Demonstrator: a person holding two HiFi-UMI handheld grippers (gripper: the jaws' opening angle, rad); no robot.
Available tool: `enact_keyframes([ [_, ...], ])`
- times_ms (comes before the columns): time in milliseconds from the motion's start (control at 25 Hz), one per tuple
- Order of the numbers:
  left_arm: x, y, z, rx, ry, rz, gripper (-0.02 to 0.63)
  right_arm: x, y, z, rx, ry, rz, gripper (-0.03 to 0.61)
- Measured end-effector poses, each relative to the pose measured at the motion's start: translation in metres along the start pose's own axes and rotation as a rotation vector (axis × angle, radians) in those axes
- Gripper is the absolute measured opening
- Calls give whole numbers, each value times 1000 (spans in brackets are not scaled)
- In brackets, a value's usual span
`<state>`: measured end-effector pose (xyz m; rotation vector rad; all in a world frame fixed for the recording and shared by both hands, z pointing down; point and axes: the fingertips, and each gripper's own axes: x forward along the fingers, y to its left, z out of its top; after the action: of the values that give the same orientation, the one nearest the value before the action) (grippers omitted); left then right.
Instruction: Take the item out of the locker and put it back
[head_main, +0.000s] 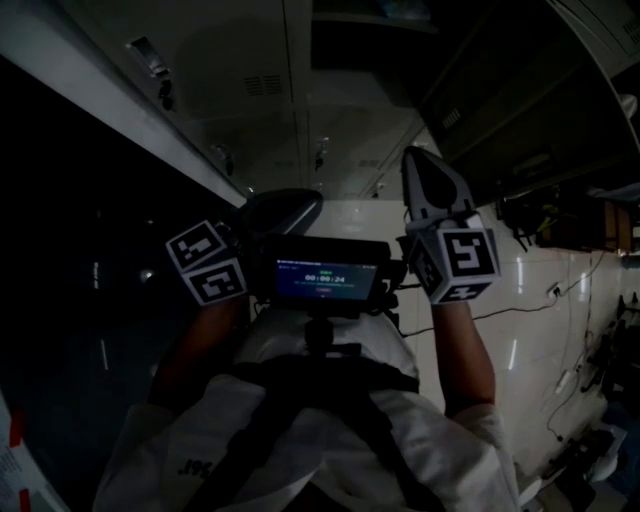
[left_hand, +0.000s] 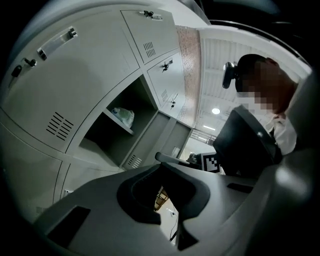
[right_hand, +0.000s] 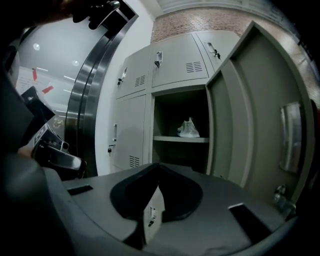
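Only the gripper views look into the open grey metal locker (left_hand: 97, 137). There the item (left_hand: 122, 116), a pale crumpled bundle, sits on the thin shelf (left_hand: 117, 121), far from both tools. The left gripper (left_hand: 160, 165) has its smooth moulded jaws pressed together, empty. The right gripper (right_hand: 157, 165), beside the flat open door (right_hand: 245, 120), is likewise closed on nothing.

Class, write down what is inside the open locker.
Inside the open locker, a pale crumpled item sits on the shelf. The space below is dark, and its floor is hidden behind the right gripper.
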<state>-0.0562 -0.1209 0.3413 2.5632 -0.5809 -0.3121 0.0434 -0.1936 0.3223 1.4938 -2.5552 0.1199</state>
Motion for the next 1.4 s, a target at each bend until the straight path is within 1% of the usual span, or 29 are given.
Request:
enact_keyframes([
  [160, -4, -2, -11, -7, 16, 2, 0, -11, 2, -23, 68, 30, -12, 0],
  [360, -8, -2, -25, -19, 38, 8, 0, -20, 4, -43, 96, 46, -21, 0],
  [560, -12, -5, -36, -31, 66, 3, 0, -30, 9, -60, 130, 102, -40, 0],
  [800, -16, -4, -46, -53, 88, -24, 0, -35, 21, -76, 153, 126, -53, 0],
  [1040, -20, -2, -67, -91, 121, -64, 0, -47, 33, -100, 183, 173, -98, 0],
  [1240, -28, -31, -75, -105, 146, -90, 0, -77, 47, -102, 197, 195, -116, 0],
  [1400, -35, -40, -82, -101, 162, -84, 0, -85, 58, -108, 212, 199, -98, 0],
])
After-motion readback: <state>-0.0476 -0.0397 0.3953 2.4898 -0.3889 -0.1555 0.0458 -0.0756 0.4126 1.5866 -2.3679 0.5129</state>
